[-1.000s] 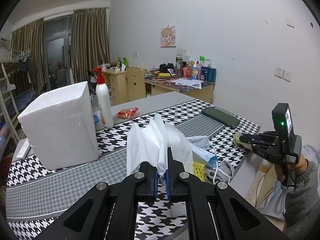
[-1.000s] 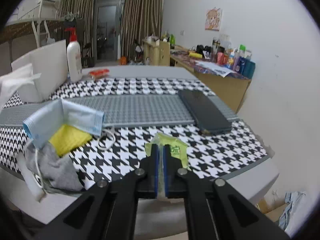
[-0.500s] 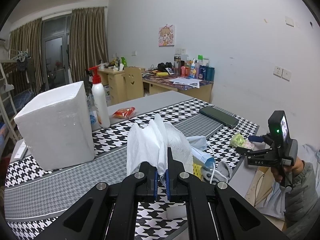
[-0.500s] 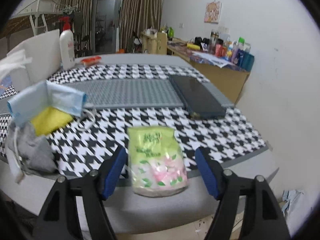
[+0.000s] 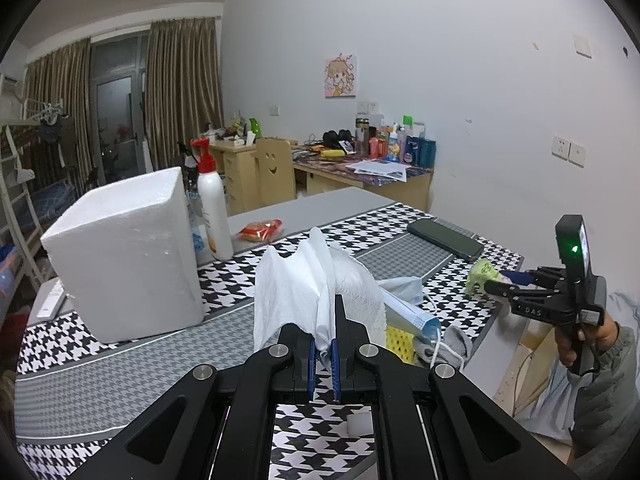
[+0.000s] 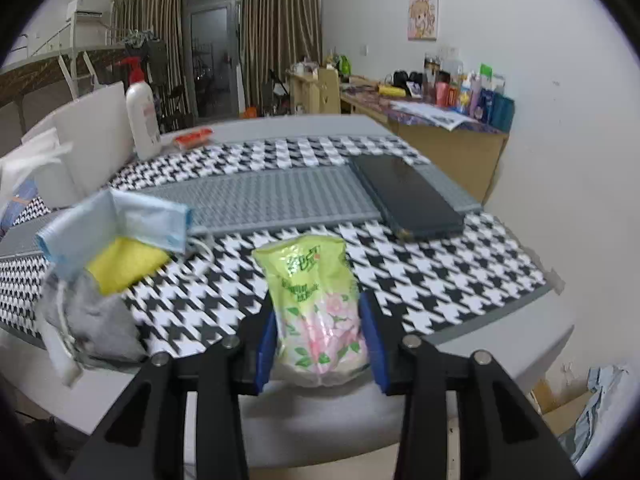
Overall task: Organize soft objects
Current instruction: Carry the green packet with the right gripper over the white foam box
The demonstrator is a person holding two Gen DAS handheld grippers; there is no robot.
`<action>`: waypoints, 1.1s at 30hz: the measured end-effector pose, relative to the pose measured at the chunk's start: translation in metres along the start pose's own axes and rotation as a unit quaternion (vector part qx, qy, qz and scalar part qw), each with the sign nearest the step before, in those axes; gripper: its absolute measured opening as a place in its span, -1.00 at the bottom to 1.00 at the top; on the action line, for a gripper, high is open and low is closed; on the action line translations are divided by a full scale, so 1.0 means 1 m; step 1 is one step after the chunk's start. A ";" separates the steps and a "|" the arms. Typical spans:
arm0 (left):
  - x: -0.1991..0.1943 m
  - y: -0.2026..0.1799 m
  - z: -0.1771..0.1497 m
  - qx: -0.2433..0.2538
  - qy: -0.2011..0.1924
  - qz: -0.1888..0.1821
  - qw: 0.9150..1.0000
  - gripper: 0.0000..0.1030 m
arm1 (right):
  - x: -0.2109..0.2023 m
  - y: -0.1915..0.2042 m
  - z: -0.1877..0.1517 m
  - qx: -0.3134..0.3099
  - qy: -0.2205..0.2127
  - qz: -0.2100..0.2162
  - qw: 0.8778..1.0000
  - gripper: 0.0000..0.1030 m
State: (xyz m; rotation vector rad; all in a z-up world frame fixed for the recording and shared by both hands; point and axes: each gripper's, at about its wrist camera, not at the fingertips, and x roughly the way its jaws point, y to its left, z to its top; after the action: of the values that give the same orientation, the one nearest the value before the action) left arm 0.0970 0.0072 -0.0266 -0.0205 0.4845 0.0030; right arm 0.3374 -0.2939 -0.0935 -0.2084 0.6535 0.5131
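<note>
A dormitory-like room: brown curtains (image 5: 182, 92) at a balcony door, a cluttered wooden desk (image 5: 360, 176) along the white wall, and in front a table under a black-and-white houndstooth cloth (image 6: 440, 264) with a grey strip down its middle.

In the left wrist view a white foam block (image 5: 120, 252) stands at about ten o'clock from the left gripper (image 5: 323, 354), with a red-capped pump bottle (image 5: 212, 208) just beside it and a small red packet (image 5: 261, 229) lying past that. A dark phone (image 6: 404, 196) lies flat at one o'clock in the right wrist view. Near the table's front edge sits a pile of soft things: a blue face mask (image 6: 120, 224) folded over a yellow cloth (image 6: 126, 262), and a grey sock (image 6: 94, 324) touching both. This pile lies between the two grippers.

The left gripper's jaws are pressed together on a white tissue (image 5: 308, 284), which fans upward above the blue pads and blocks part of the view of the pile.

The right gripper (image 6: 320, 354), at nine o'clock from a hand (image 5: 576, 340) in a grey sleeve (image 5: 606, 396), points down toward the table edge. Its jaws have just been closing, with a green tissue pack (image 6: 316, 296) between them; the blue pads sit at the pack's two sides, and whether they already press it I cannot tell. The pack's far end lies over the cloth.
</note>
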 end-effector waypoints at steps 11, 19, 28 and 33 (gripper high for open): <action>-0.017 0.011 0.009 -0.003 -0.020 0.017 1.000 -0.89 | -0.031 0.031 0.031 -0.002 -0.055 0.017 0.998 -0.15; -0.022 0.020 0.016 -0.003 -0.023 0.028 0.999 -0.89 | -0.041 0.050 0.047 -0.002 -0.080 0.036 0.996 -0.15; -0.018 0.032 0.035 -0.007 -0.032 0.047 0.998 -0.88 | -0.044 0.071 0.069 0.018 -0.095 0.069 0.993 -0.15; -0.020 0.037 0.048 -0.001 -0.044 0.057 0.997 -0.88 | -0.046 0.083 0.083 0.014 -0.105 0.081 0.991 -0.15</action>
State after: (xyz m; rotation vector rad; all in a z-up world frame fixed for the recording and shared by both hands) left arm 0.1018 0.0456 0.0247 0.0062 0.3972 0.1162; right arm 0.3064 -0.2123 -0.0022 -0.0724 0.4732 0.6709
